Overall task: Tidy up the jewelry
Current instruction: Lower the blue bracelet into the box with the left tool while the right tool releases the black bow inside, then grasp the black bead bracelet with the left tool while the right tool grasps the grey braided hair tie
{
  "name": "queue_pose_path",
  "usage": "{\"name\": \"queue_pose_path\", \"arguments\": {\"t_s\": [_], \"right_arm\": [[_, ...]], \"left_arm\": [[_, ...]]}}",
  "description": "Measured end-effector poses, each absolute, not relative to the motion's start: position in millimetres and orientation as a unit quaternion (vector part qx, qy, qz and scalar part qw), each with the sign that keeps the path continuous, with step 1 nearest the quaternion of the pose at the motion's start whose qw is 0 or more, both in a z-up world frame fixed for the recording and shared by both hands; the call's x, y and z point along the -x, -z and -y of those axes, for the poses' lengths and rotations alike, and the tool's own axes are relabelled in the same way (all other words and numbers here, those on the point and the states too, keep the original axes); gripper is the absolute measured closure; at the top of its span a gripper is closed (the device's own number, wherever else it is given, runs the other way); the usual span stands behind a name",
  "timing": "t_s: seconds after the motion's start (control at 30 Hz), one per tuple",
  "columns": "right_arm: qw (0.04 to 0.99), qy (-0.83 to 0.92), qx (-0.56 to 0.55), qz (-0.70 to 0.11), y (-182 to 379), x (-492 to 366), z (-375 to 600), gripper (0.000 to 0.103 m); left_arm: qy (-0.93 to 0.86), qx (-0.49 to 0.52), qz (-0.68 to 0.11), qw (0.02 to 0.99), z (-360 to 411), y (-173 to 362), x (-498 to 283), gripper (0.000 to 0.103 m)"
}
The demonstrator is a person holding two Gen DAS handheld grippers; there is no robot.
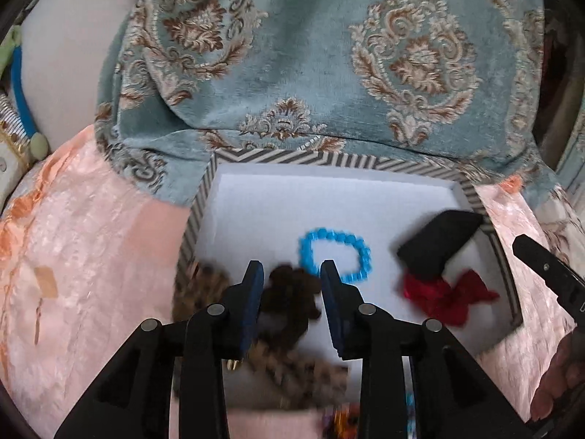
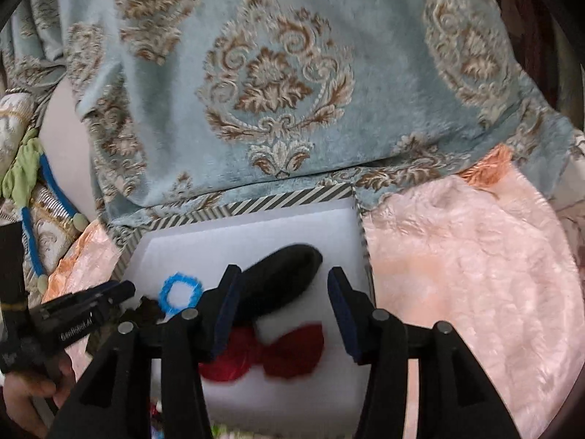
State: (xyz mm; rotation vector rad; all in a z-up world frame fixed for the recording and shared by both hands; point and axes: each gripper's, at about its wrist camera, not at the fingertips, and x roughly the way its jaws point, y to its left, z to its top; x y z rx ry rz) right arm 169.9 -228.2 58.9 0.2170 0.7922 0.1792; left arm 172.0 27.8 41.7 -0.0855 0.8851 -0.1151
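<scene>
A white-lined tray with a striped rim [image 1: 292,157] [image 2: 274,201] lies on pink cloth. In it lie a blue bead bracelet [image 1: 362,252] [image 2: 166,292], a dark brown scrunchie [image 1: 292,296] [image 2: 148,311], a black pouch [image 1: 438,245] [image 2: 281,278], a red bow [image 1: 449,296] [image 2: 292,351] and a blurred brown beaded strand [image 1: 292,369]. My left gripper [image 1: 290,278] is open, its jaws on either side of the brown scrunchie. My right gripper [image 2: 283,289] is open above the black pouch and red bow.
A teal cushion with a beige damask pattern [image 1: 310,55] [image 2: 274,73] stands right behind the tray. Pink satin cloth [image 1: 91,237] [image 2: 475,274] surrounds the tray. A blue cord with green ends [image 1: 18,87] [image 2: 55,190] hangs at the far left. Colourful small items [image 1: 343,420] lie near the tray's front edge.
</scene>
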Motion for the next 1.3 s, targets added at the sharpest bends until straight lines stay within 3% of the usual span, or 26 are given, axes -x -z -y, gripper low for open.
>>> {"name": "queue_pose_path", "arguments": {"t_s": [0.23,0.37,0.9,0.93,0.97,1.3], "right_arm": [[0.914,-0.107,-0.117,-0.374,-69.0,-87.7,222.4,0.052],[0.899,-0.114,-0.104,-0.410,-50.7,-53.5,214.7,0.052],[0.861,-0.129,-0.079,-0.486,-14.9,-52.9,199.0,0.052],[0.859,-0.130,-0.079,-0.489,-14.1,-53.9,198.7,0.052],[0.858,-0.131,-0.078,-0.491,-14.0,-53.6,198.6,0.052],[0.852,-0.153,-0.063,-0.497,-17.0,-35.7,205.5,0.052]], "left_arm": [[0.082,0.072,-0.433,0.895,-40.8,-36.3,-99.2,0.088],[0.098,0.056,-0.451,0.885,-30.9,-21.4,-74.4,0.088],[0.114,0.004,-0.492,0.863,2.3,14.0,-75.8,0.088],[0.113,0.001,-0.491,0.864,1.5,14.4,-75.1,0.092],[0.109,-0.004,-0.490,0.865,1.0,14.1,-74.4,0.103],[0.094,0.032,-0.484,0.870,-38.2,-6.5,-47.4,0.103]]}}
